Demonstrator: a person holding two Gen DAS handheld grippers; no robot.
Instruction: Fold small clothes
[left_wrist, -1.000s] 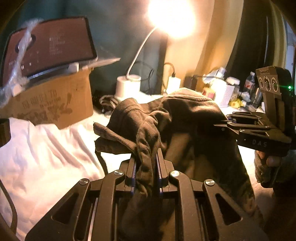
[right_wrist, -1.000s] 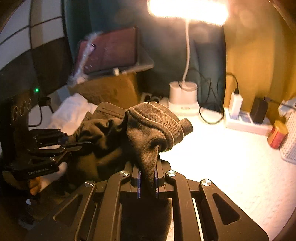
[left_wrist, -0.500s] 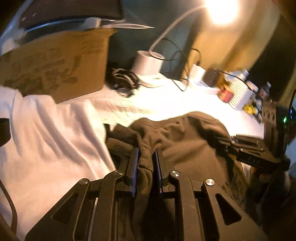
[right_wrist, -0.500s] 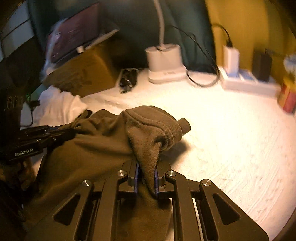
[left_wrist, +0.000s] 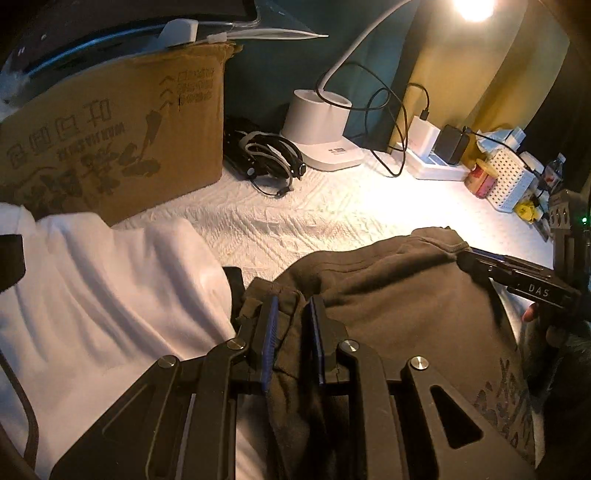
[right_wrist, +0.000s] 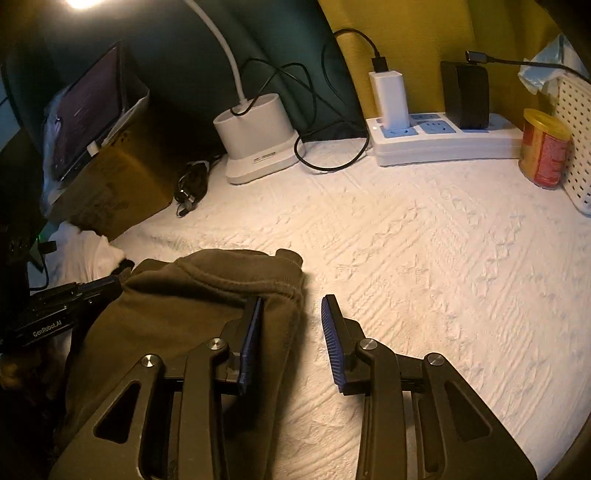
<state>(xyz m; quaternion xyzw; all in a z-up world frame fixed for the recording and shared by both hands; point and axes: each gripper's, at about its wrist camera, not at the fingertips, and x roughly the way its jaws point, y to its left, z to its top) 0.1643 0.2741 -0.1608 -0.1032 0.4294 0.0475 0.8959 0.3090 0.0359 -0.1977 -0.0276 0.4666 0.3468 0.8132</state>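
Observation:
A dark olive garment (left_wrist: 388, 295) lies folded over on the white textured cover (right_wrist: 424, 258). My left gripper (left_wrist: 291, 302) is shut on a bunched fold at the garment's left end. In the right wrist view the garment (right_wrist: 184, 295) fills the lower left, its ribbed hem facing away. My right gripper (right_wrist: 292, 299) is opening: the hem rests against its left pad (right_wrist: 251, 332), and a gap shows bare cover before the right pad. Each gripper also appears in the other's view, the right gripper (left_wrist: 480, 262) at the garment's far edge and the left gripper (right_wrist: 110, 284) at its left edge.
A white garment (left_wrist: 110, 295) lies to the left. Behind it stands a cardboard box (left_wrist: 110, 140) with a flat device on top. Along the back are a cable bundle (left_wrist: 266, 155), a lamp base (right_wrist: 255, 136), a power strip (right_wrist: 443, 144), a red can (right_wrist: 545, 149) and a white basket (right_wrist: 576, 140).
Both grippers came down and laid the lifted garment flat on the cover. The right gripper's jaws have parted and let go of the hem. The left still pinches its fold.

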